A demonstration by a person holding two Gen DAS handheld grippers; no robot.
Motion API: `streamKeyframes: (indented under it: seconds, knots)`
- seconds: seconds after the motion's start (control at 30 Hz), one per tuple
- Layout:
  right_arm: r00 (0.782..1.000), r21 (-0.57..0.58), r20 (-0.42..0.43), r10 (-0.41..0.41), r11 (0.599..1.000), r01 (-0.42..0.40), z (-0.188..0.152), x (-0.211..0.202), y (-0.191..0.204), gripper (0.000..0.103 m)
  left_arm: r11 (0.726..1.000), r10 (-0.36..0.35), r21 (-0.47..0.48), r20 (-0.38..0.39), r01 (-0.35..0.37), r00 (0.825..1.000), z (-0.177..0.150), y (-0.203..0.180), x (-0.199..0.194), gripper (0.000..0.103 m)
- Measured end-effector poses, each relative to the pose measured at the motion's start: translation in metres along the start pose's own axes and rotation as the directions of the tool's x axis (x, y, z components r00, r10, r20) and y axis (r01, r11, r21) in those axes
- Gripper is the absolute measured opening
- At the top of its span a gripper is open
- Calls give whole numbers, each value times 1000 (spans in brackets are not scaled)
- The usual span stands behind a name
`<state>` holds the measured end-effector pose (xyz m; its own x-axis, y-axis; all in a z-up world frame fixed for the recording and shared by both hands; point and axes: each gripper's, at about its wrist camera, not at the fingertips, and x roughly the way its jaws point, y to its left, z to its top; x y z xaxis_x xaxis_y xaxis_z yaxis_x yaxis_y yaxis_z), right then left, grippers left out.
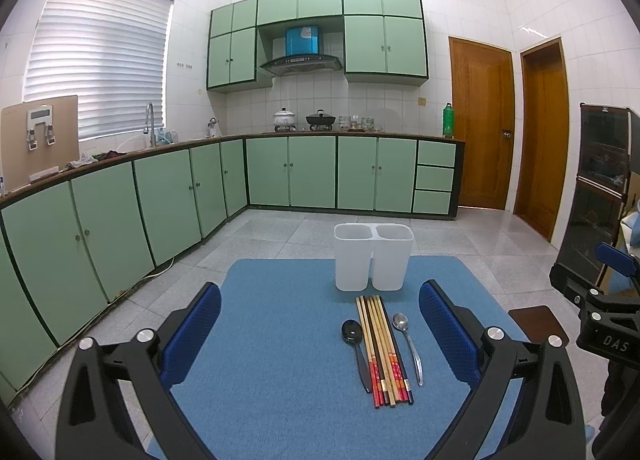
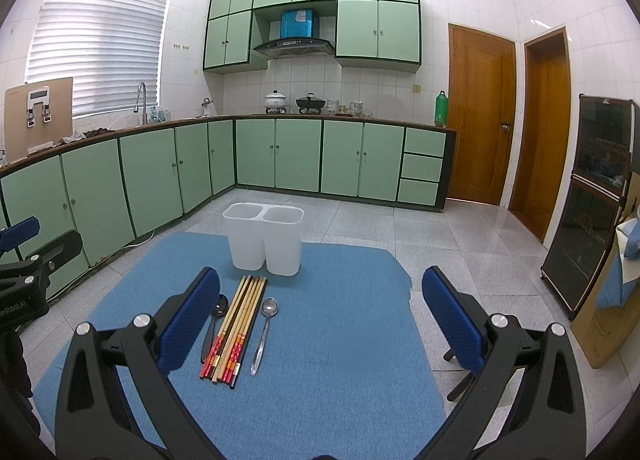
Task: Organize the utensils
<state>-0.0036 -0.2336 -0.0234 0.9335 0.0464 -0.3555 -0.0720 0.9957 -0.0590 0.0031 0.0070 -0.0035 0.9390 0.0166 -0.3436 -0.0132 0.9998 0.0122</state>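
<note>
Both claws, left gripper (image 1: 320, 334) and right gripper (image 2: 320, 320), are hovering spread wide and empty before the holder (image 1: 373, 256); the bunched chopsticks (image 1: 382, 352) are risking scattering if pinched off-centre.

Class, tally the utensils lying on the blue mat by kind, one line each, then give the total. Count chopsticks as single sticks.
Black spoon: 1
Metal spoon: 1
Chopsticks: about 8; they lie packed together, so the count is not certain
Total: about 10
</note>
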Motion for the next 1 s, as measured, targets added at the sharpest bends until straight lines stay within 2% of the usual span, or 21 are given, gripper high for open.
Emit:
streamKeyframes:
  seconds: [0.13, 0.5, 1.0]
  knots:
    - [1000, 2, -3, -2, 1000, 2, -12, 3, -1, 98, 1000, 0, 0, 0, 0, 1000, 0, 0, 0, 97]
    - [1000, 11, -5, 1, 1000, -1, -15, 5, -3, 98, 1000, 2, 0, -3, -2, 1000, -3, 1, 2, 97]
    - [997, 15, -71, 7, 1000, -6, -5, 28, 1, 98, 1000, 4, 10, -46, -4, 999, -3, -3, 29, 97]
